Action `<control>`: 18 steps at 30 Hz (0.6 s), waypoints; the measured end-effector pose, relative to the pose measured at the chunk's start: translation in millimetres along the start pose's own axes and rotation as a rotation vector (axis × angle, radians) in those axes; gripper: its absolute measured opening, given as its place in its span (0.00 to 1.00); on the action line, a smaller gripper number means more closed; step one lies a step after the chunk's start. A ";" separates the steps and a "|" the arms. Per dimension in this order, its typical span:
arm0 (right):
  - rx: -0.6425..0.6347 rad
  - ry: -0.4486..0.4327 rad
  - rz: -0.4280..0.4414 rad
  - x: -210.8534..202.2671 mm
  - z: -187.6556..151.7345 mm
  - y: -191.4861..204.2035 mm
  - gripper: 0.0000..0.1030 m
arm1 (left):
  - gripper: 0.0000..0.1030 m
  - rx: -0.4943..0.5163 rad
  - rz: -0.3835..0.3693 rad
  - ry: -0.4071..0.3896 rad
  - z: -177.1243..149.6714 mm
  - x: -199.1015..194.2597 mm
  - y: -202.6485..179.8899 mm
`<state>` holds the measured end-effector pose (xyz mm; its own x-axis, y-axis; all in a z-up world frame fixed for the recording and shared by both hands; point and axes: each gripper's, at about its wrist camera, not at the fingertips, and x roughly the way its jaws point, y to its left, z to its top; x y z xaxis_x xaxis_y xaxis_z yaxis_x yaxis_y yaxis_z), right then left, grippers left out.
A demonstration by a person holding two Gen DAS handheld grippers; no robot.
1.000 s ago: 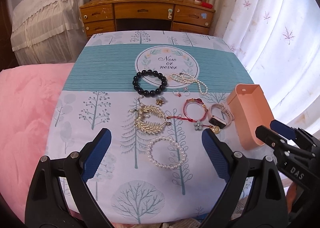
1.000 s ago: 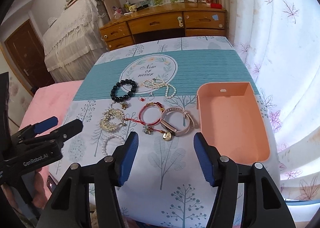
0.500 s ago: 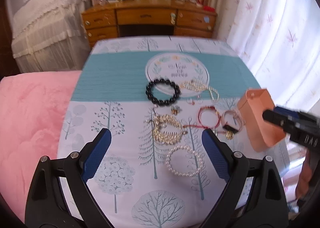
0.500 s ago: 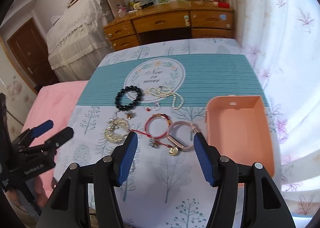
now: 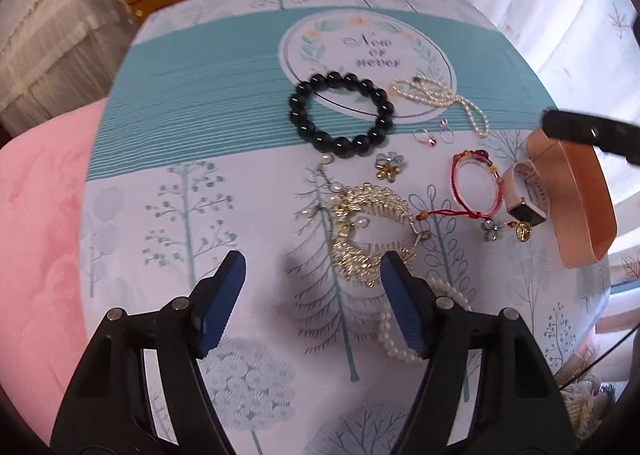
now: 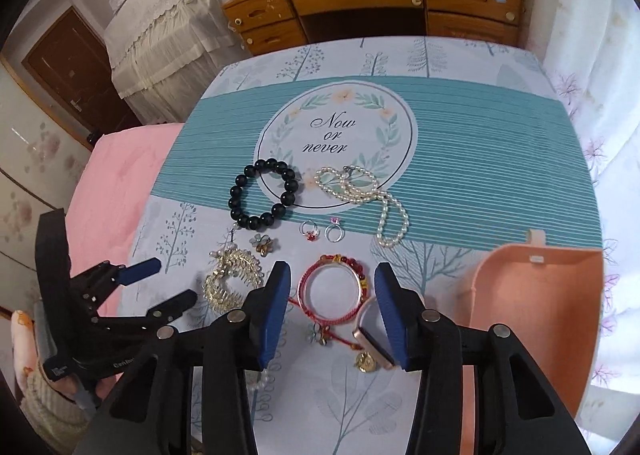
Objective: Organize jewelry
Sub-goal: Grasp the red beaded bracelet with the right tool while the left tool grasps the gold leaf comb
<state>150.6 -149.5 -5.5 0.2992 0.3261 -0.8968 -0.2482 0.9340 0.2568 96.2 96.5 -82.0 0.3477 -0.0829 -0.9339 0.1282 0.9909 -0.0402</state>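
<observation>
Jewelry lies on a tree-print cloth: a black bead bracelet [image 5: 341,113] [image 6: 262,193], a pearl necklace [image 5: 440,101] [image 6: 360,195], two small rings [image 6: 322,232], a gold leaf piece [image 5: 368,231] [image 6: 232,279], a red bracelet [image 5: 476,185] [image 6: 334,293], a pink watch [image 5: 524,197] [image 6: 370,331] and a pearl bracelet [image 5: 404,319]. An empty pink box [image 6: 532,319] [image 5: 572,195] sits right. My left gripper [image 5: 312,295] is open, low over the cloth beside the gold piece. My right gripper [image 6: 330,311] is open, above the red bracelet.
A wooden desk with drawers [image 6: 360,7] stands beyond the table's far edge. A pink blanket [image 5: 36,215] lies left of the table, and white curtains [image 6: 600,55] hang on the right. The left gripper also shows in the right wrist view [image 6: 152,287].
Both grippers have moved forward and down toward the jewelry. The left now sits by the gold piece, the right over the red bracelet. Both stay open.
</observation>
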 end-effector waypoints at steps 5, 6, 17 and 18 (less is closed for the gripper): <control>-0.016 0.061 0.006 28.4 11.6 0.9 0.44 | 0.65 0.006 -0.027 0.031 7.3 15.3 -4.1; -0.021 0.081 -0.001 36.0 12.8 1.0 0.44 | 0.64 0.003 -0.035 0.038 8.9 18.3 -4.7; -0.098 0.225 -0.086 97.7 5.9 1.4 0.33 | 0.47 -0.015 -0.052 0.112 20.8 41.4 -9.0; -0.103 0.229 -0.092 101.2 5.3 2.0 0.32 | 0.47 -0.014 -0.052 0.119 20.9 43.2 -10.0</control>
<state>185.2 -114.0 -93.8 0.1117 0.1880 -0.9758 -0.3253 0.9347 0.1429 129.3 80.7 -114.5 0.2285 -0.1221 -0.9659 0.1299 0.9871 -0.0940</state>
